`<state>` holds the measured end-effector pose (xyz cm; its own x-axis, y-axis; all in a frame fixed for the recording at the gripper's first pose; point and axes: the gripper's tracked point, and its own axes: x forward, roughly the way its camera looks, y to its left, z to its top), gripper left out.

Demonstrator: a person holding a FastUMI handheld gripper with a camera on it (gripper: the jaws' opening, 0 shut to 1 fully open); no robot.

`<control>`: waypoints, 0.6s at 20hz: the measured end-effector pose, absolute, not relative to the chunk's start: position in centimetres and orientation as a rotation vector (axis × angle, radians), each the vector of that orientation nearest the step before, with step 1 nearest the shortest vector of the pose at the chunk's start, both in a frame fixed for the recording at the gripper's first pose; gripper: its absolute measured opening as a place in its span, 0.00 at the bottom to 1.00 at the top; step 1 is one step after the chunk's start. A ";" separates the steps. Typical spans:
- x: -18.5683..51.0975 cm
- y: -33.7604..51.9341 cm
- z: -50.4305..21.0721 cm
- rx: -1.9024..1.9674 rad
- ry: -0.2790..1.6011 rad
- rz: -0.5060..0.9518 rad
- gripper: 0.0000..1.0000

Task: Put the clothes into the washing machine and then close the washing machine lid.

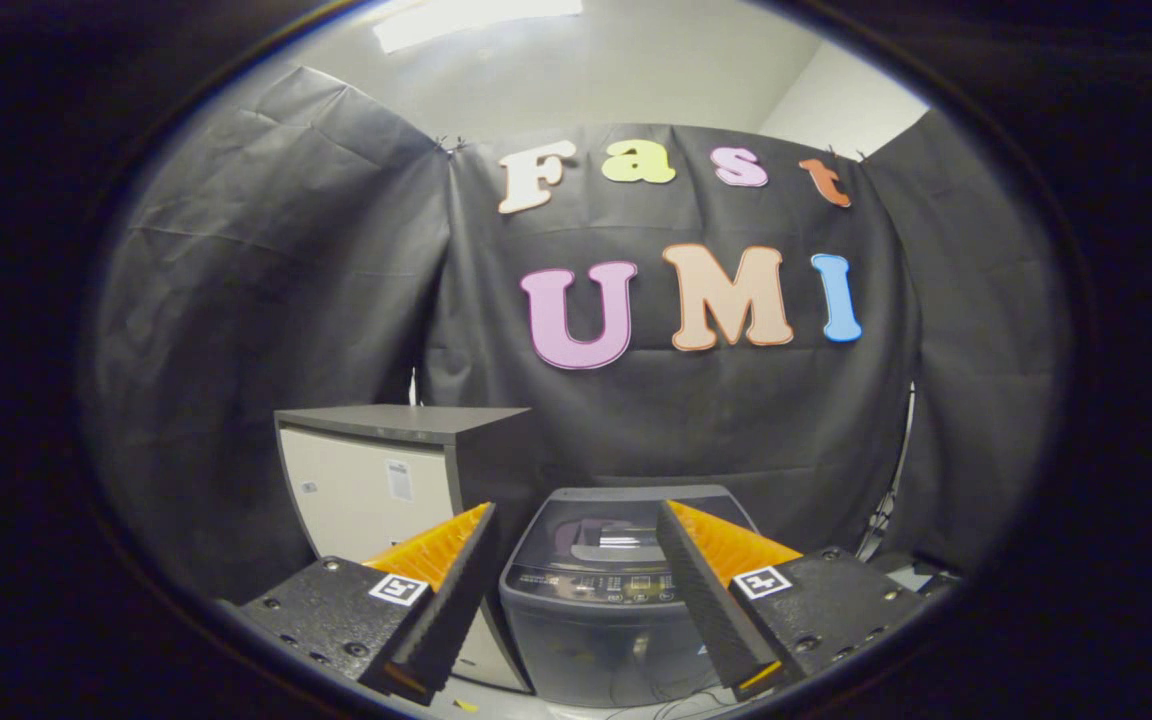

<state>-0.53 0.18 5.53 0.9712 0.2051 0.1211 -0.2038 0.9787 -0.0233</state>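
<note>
A small grey top-loading washing machine [604, 590] stands on the floor straight ahead, framed between my two fingers and some way beyond them. Its glossy dark lid [626, 535] lies flat and down over the tub, with a control strip along its front edge. My gripper [576, 515] is open, its orange-and-black fingers spread wide with nothing between them. I see no clothes from here.
A taller cabinet [386, 470] with a dark top and white side stands just left of the washer, touching or nearly touching it. Cables [881, 530] hang to the right of the machine. Black cloth walls close the booth behind and on both sides.
</note>
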 end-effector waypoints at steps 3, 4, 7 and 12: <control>-0.5 -0.1 5.6 0.002 -0.126 0.201 0.95; -0.5 -0.1 5.6 0.003 -0.126 0.201 0.95; -0.4 -0.2 5.4 -0.008 -0.125 0.194 0.95; -0.1 -0.9 5.5 -0.014 -0.136 0.174 0.95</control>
<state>-0.07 -0.93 5.54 0.9758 0.1735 0.1333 -0.1716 0.9848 -0.0253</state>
